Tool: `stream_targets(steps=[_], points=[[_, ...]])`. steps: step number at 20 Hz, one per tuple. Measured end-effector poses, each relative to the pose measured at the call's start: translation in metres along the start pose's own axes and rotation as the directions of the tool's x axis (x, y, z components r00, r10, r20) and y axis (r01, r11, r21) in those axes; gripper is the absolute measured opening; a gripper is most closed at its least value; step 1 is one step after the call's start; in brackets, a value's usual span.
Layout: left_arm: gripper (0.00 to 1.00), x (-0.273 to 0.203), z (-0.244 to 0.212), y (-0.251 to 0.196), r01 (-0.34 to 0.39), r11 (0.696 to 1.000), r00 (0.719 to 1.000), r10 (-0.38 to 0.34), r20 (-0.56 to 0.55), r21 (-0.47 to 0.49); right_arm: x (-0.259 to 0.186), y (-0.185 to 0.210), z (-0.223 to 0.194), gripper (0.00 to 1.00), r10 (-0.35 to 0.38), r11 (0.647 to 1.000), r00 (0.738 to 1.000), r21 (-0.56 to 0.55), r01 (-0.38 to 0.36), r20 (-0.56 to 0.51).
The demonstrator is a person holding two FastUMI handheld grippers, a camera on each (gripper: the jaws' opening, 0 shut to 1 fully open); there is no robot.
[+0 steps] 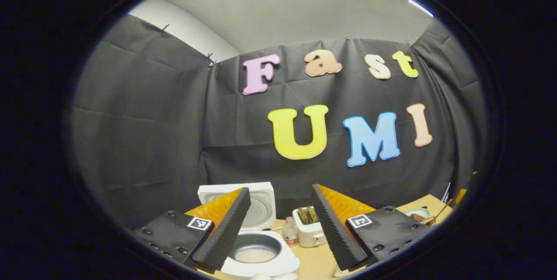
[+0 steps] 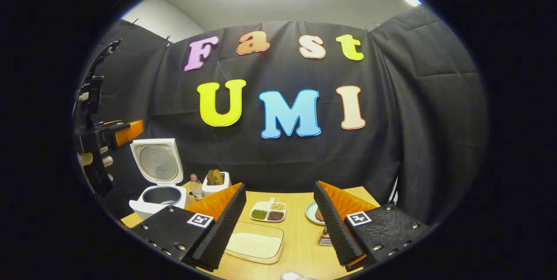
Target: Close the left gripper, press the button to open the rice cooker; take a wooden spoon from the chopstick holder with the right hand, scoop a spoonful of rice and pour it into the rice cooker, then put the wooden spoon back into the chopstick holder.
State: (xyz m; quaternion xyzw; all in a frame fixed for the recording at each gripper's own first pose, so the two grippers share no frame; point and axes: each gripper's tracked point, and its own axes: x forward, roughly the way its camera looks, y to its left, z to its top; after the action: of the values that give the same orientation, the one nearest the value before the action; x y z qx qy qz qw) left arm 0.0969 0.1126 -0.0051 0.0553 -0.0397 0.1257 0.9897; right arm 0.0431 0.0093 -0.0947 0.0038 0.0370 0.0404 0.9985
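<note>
The rice cooker (image 2: 157, 184) is seen standing at the far left of the tabletop (image 2: 300, 236) with its lid raised upright, so the button press is judged done. From the left gripper view the cooker's round inner pot (image 1: 256, 251) is looked into, and a pale layer is seen at its bottom; whether that is rice already poured cannot be told. The left tool (image 1: 278, 227) is held released, its jaws spread wide above the cooker with nothing between them. The right tool (image 2: 278, 223) is likewise released and empty, hanging over a shallow clear tray of white rice (image 2: 256, 245) near the front edge. No spoon is gripped, so either the fetching, scooping and pouring are left to do or the spoon has been returned; the pictures do not settle which. The chopstick holder (image 2: 216, 184), a white squarish pot, is seen beside the cooker with brown wooden handles standing up out of it, a small clear bottle (image 2: 196, 187) between the two. The cooker is smooth white plastic with a ribbed metallic disc inside its lid. The tabletop is pale wood grain. A divided white dish (image 2: 268, 211) with green, dark and pale grains lies beyond the rice tray. The fingers' inner faces are finely ridged.
</note>
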Motion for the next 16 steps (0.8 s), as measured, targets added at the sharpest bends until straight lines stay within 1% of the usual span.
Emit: stream_targets(steps=[3,5,8,12,13,14,16], points=[[0.97,0.04,0.017,0.021,-0.027,0.999,0.999,0.026,0.033,0.027,0.003,0.0,0.001,0.96,-0.011,1.0,1.0,0.007,0.011,-0.014],[0.99,0.072,0.025,0.032,-0.037,0.999,0.999,0.036,0.035,0.006,0.004,0.0,0.001,0.96,-0.016,1.0,1.0,0.015,0.016,-0.026],[0.99,0.133,0.017,0.051,-0.062,0.997,0.998,0.061,-0.018,-0.047,0.009,0.002,0.001,0.96,-0.012,1.0,0.999,0.022,0.013,-0.044],[0.99,0.214,-0.015,0.091,-0.147,0.986,0.984,0.138,-0.112,-0.075,0.013,0.005,-0.001,0.96,-0.007,1.0,0.997,0.017,0.008,-0.078],[0.99,0.232,-0.029,0.1,-0.167,0.983,0.978,0.156,-0.14,-0.071,0.014,0.005,-0.003,0.96,-0.008,1.0,0.996,0.012,0.009,-0.087],[0.95,0.25,-0.044,0.107,-0.175,0.983,0.973,0.163,-0.165,-0.063,0.016,0.005,-0.006,0.96,-0.006,1.0,0.995,0.009,0.007,-0.101],[0.98,0.277,-0.081,0.118,-0.188,0.981,0.958,0.172,-0.231,-0.051,0.017,0.008,-0.011,0.96,0.005,1.0,0.992,0.011,-0.003,-0.129]])
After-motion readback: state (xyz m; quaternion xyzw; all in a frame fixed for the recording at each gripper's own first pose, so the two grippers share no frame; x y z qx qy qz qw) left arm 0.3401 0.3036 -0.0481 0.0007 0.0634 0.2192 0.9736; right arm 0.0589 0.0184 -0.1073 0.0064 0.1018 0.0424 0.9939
